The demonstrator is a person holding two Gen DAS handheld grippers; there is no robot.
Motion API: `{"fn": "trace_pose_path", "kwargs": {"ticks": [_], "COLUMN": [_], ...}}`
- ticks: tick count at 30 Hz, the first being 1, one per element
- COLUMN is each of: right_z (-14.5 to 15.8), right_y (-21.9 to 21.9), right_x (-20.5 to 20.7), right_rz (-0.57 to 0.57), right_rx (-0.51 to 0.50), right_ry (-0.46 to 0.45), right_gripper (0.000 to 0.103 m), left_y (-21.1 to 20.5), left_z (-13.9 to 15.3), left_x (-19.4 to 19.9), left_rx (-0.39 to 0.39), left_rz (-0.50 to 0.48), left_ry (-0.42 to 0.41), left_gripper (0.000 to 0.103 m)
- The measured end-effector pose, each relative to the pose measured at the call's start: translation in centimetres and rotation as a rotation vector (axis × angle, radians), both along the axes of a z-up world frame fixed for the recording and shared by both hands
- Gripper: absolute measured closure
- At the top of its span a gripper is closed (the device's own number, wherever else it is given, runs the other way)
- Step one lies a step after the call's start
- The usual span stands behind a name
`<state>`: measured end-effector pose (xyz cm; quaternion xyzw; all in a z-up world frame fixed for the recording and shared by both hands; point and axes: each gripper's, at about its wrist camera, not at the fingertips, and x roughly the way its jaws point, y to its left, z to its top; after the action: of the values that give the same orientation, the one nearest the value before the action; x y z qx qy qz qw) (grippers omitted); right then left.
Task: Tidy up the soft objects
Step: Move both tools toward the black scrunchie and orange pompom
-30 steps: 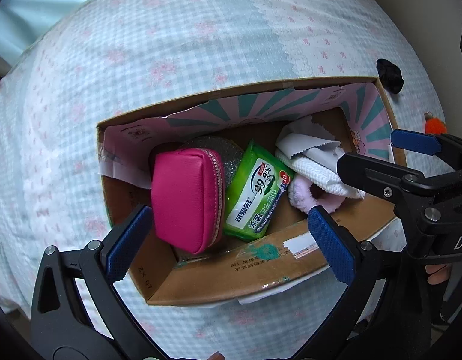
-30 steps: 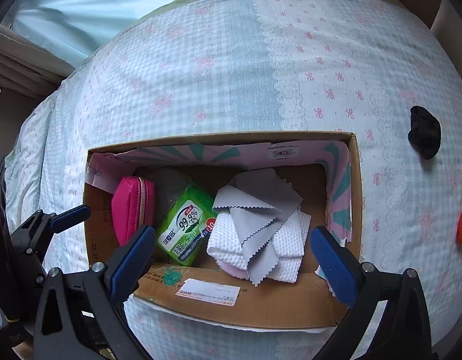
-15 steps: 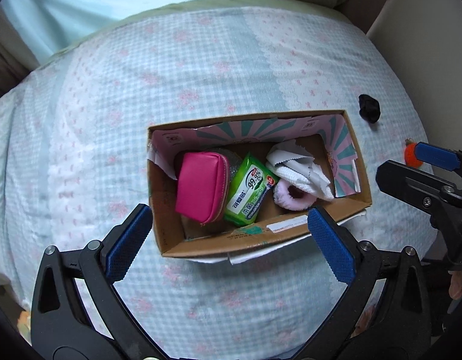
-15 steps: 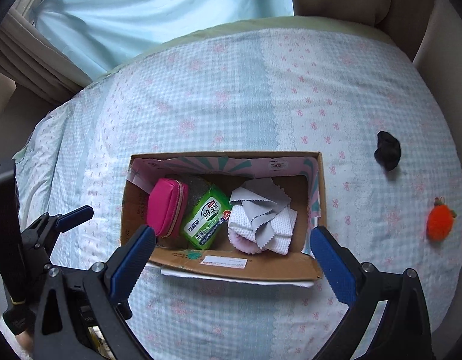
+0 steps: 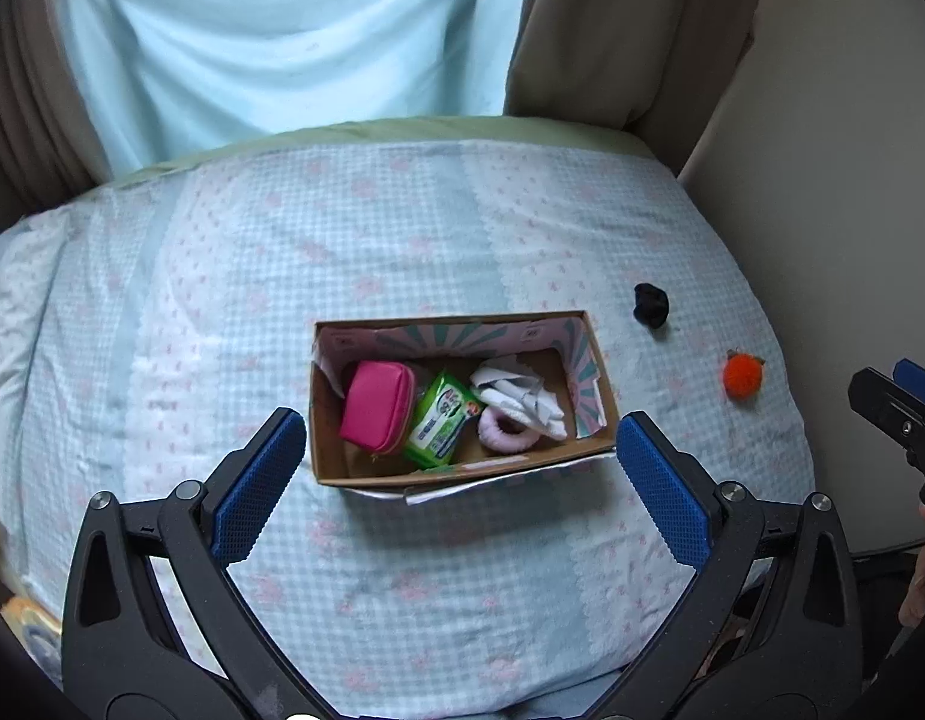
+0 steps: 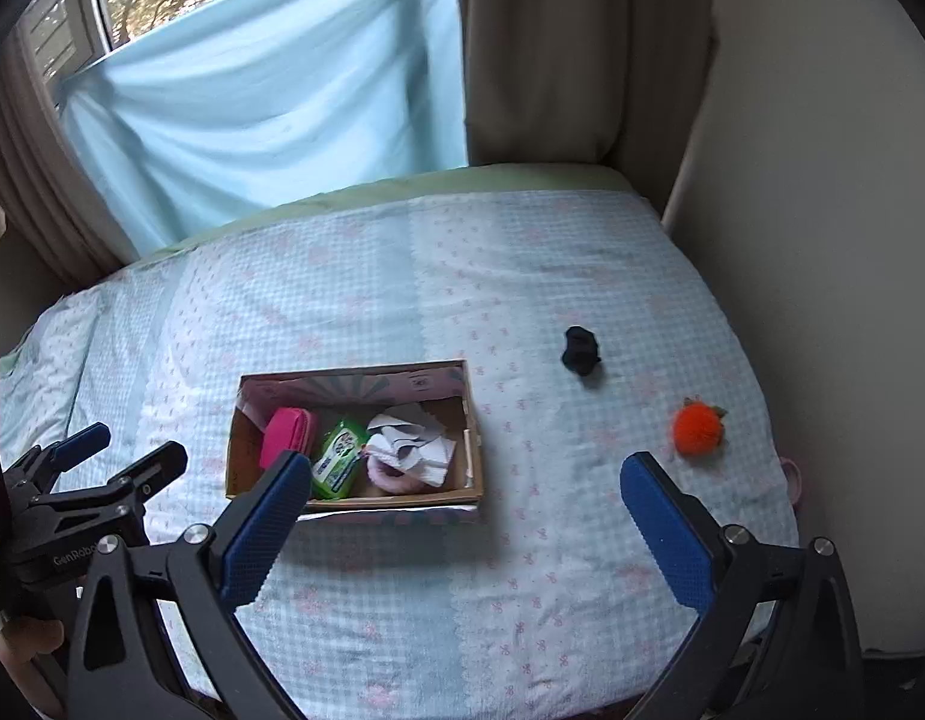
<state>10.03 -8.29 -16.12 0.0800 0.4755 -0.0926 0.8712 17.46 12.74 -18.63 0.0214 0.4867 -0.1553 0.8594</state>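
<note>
Left wrist view: I'm holding the left gripper (image 5: 461, 468) above the bed (image 5: 402, 252), jaws spread wide, nothing between the pads. Box (image 5: 462, 471) is sitting mid-bed, straight ahead between the fingertips. Inside it, left to right: pink pouch (image 5: 378, 407), green wipes pack (image 5: 443, 418), pink ring (image 5: 503, 427) with white cloths (image 5: 519, 399) lying partly over it. Everything inside is packed touching its neighbour.

Black item (image 5: 650, 303) is lying on the bed right of the box, past its far right corner, apart from it. Orange pompom (image 5: 743, 375) is sitting further right and nearer, close to the bed's right edge. Both are outside the box and not touching each other.

Right gripper (image 5: 894, 399) is showing at the right edge of this view; only part of it is visible there.

Right wrist view: I'm holding the right gripper (image 6: 462, 504) above the near half of the bed, jaws spread wide, empty. Box (image 6: 396, 501) is sitting left of centre, with the left pad overlapping its near left corner in the frame. Black item (image 6: 581, 349) is lying far right of the box, pompom (image 6: 696, 427) right of that and nearer, just beyond the right pad. Left gripper (image 6: 126, 450) is showing at the left edge, jaws parted, with a hand (image 6: 24, 642) below it.

Blue curtain (image 6: 270, 102) is hanging behind the far edge of the bed.
</note>
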Motion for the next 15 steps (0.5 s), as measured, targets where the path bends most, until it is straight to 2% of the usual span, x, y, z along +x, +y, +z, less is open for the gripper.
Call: {"fn": "trace_pose_path", "kwargs": {"ticks": [7,11,15], "right_z": [2.8,2.0,-0.1], "right_y": [-7.0,-12.0,-17.3], "right_x": [-4.7,-6.4,-6.9], "right_rz": [-0.202,-0.314,-0.379], "right_rx": [0.012,0.03,0.064], "right_ry": [-0.088,-0.113,-0.126], "right_gripper": [0.0,0.0,0.0], "left_y": [-7.3,-12.6,-18.4], "left_z": [1.7,1.2,-0.2], "left_x": [0.8,1.4,2.6], "left_rx": [-0.011,-0.017,-0.004], "left_rz": [-0.077,-0.093,-0.083], "left_ry": [-0.033,-0.028,-0.02], "left_gripper": [0.0,0.0,0.0]}}
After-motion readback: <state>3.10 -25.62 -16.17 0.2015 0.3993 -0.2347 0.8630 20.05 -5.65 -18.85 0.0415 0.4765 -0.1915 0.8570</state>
